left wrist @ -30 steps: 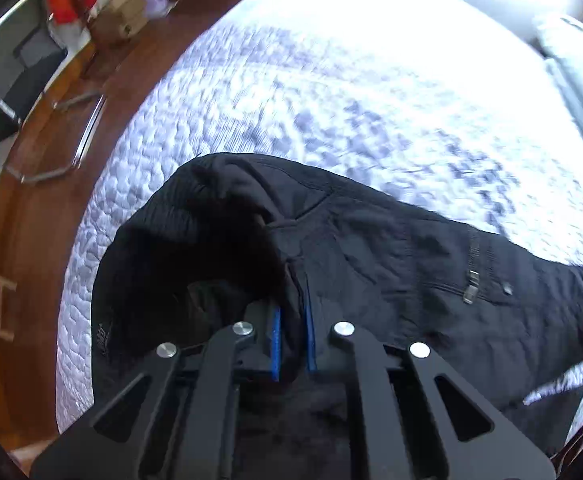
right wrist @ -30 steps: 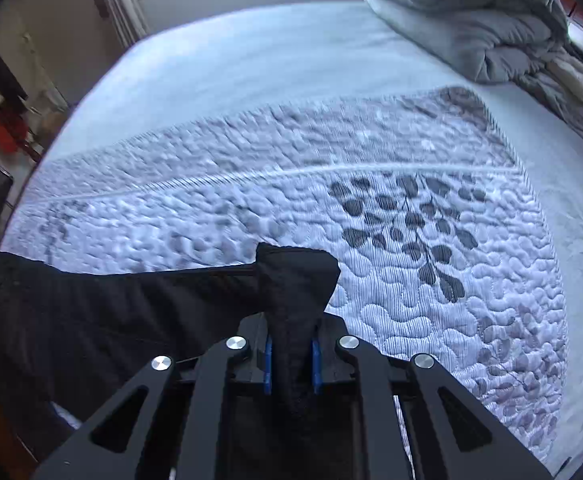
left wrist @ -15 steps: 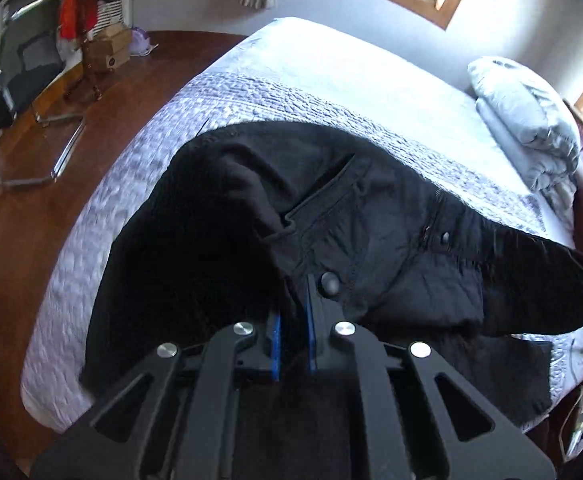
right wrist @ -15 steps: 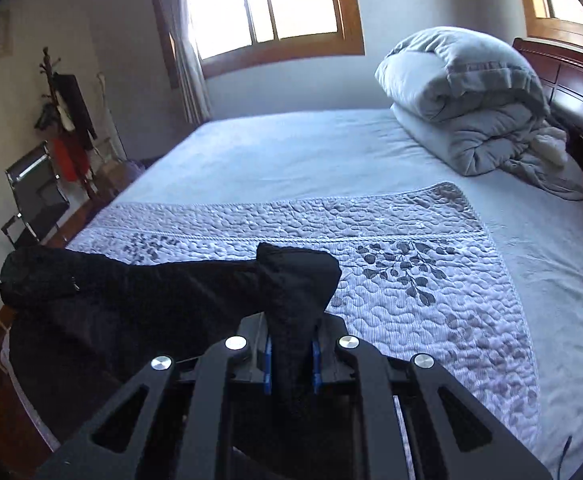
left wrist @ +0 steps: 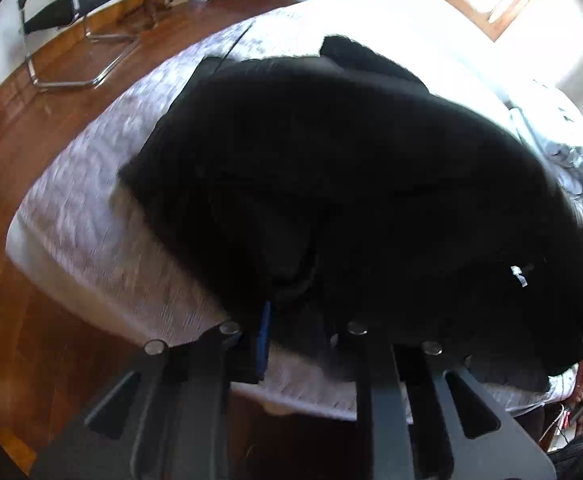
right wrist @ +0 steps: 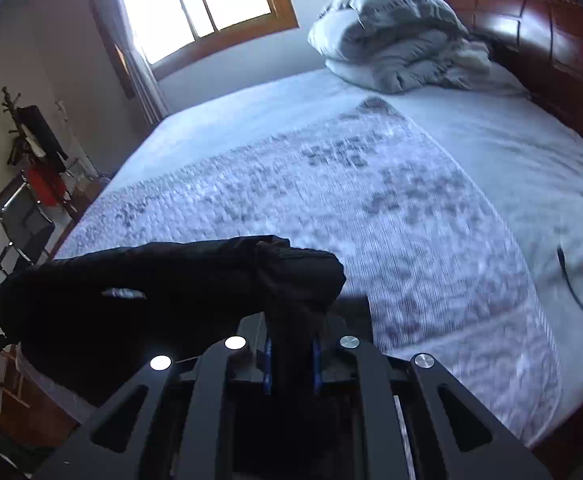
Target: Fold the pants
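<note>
The black pants [left wrist: 351,184] hang lifted above the quilted bed cover [left wrist: 91,216] and fill most of the left wrist view. My left gripper [left wrist: 295,320] is shut on the pants' edge; one blue pad [left wrist: 264,336] shows, the other is hidden by cloth. In the right wrist view the pants [right wrist: 163,280] stretch left from my right gripper [right wrist: 291,360], which is shut on a bunched end of the cloth between its blue pads [right wrist: 316,364]. The view is blurred.
The bed's quilted cover [right wrist: 331,200] lies below. A folded grey duvet [right wrist: 395,52] sits by the dark wooden headboard [right wrist: 551,40]. A cable [right wrist: 571,276] lies on the bed at right. A chair [left wrist: 75,8] stands on the wooden floor [left wrist: 23,128].
Both grippers have risen with the pants, lifting the cloth off the bed. The left view has swung so the pants now cover most of it.
</note>
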The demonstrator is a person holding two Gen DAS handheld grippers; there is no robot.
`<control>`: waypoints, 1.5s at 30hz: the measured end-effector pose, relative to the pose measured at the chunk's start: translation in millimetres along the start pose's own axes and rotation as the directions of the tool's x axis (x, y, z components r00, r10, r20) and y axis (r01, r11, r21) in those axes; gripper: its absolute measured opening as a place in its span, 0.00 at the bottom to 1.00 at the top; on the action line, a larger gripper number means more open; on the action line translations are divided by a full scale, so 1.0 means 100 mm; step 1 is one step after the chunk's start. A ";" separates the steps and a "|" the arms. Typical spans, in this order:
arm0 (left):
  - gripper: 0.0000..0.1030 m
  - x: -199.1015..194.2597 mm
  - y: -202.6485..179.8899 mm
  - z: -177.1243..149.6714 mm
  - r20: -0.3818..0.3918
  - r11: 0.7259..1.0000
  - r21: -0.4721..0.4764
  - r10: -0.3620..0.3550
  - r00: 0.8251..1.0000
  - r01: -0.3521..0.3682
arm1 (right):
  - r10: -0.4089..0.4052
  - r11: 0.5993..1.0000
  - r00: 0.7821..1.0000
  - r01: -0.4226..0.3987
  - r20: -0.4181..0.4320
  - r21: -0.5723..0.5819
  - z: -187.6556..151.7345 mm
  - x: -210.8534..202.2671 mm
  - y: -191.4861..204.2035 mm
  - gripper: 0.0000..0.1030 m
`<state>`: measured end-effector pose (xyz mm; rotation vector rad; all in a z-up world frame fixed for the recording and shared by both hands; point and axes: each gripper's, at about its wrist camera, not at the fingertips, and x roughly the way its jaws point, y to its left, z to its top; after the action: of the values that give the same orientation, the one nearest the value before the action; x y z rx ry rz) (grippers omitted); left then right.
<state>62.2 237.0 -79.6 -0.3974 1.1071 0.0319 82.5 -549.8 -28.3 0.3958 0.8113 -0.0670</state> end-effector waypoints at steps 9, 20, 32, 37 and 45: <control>0.88 -0.25 0.34 -0.47 0.043 0.979 -0.197 -0.038 0.998 0.046 | -0.044 0.998 0.991 0.049 -0.122 0.037 -0.40 -0.06 -0.14 0.78; 0.88 -0.32 0.14 -0.63 0.208 0.874 -0.369 -0.254 0.945 0.316 | -0.062 0.992 0.994 0.071 -0.090 0.101 -0.48 -0.33 -0.26 0.78; 0.14 -0.01 0.05 0.35 0.166 0.887 -0.412 -0.154 0.974 0.211 | -0.027 0.992 0.999 0.032 -0.040 0.118 -0.50 -0.47 -0.07 0.78; 0.19 0.15 0.08 0.30 0.083 0.941 -0.336 0.004 0.997 0.024 | 0.030 0.984 1.000 -0.028 -0.010 0.175 -0.50 -0.64 -0.03 0.80; 0.77 0.00 0.08 0.11 0.115 0.921 -0.386 -0.005 0.993 0.050 | 0.305 0.907 0.952 -0.300 0.031 0.294 -0.50 -0.88 0.16 0.88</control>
<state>69.6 247.6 -77.9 -0.7587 0.9817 0.2499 -9.2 -524.6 8.6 0.8038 0.7480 0.1070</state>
